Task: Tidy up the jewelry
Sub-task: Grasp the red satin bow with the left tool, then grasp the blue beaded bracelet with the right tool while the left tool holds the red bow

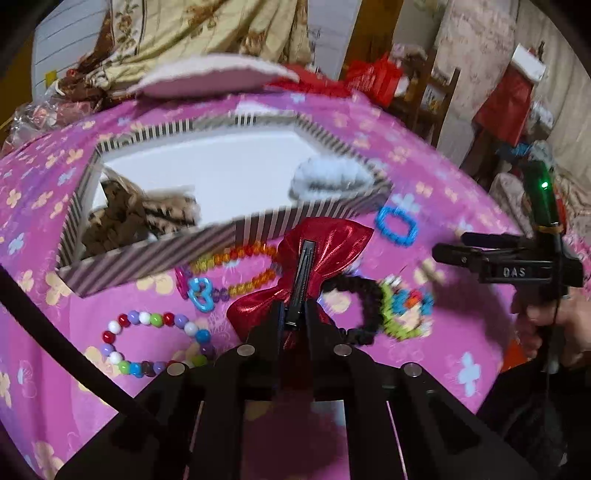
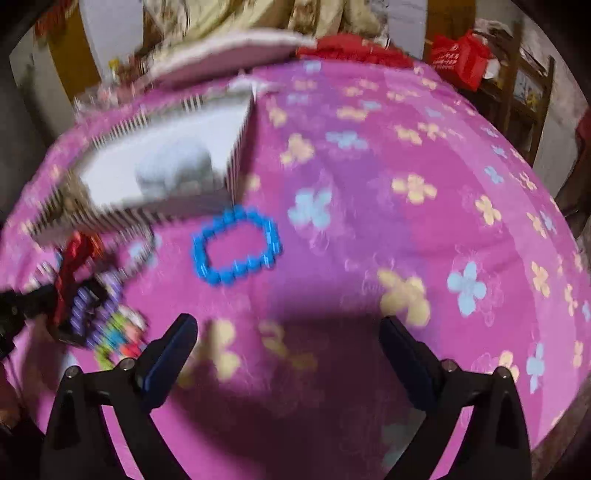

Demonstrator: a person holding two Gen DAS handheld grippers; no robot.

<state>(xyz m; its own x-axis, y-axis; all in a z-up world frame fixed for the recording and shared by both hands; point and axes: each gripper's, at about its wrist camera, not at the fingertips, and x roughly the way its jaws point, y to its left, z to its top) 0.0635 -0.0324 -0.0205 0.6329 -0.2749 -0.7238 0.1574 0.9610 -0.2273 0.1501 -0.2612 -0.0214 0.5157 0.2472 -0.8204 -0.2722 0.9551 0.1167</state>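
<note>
a: what's the surface?
b: a pink flowered cloth point(image 2: 369, 221), curtains point(image 1: 207, 33) behind it.
a: the grippers?
b: left gripper point(image 1: 303, 275) pressed together over the red bow point(image 1: 325, 240), right gripper point(image 2: 288, 343) spread. the blue bracelet point(image 2: 236, 245) lies beside the striped box point(image 1: 147, 258).

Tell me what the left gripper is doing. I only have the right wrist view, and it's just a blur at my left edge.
Observer: The left gripper is shut, its tips over the shiny red bow. I cannot tell whether any fabric is pinched.
Operator: Is there anything near that bow that I'm missing?
Observer: A bracelet of round multicoloured beads lies on the pink cloth, in front of the striped box.
Operator: Is the box empty?
Observer: No. A brown-and-tan fuzzy piece sits in the end opposite the white fluffy piece.
</note>
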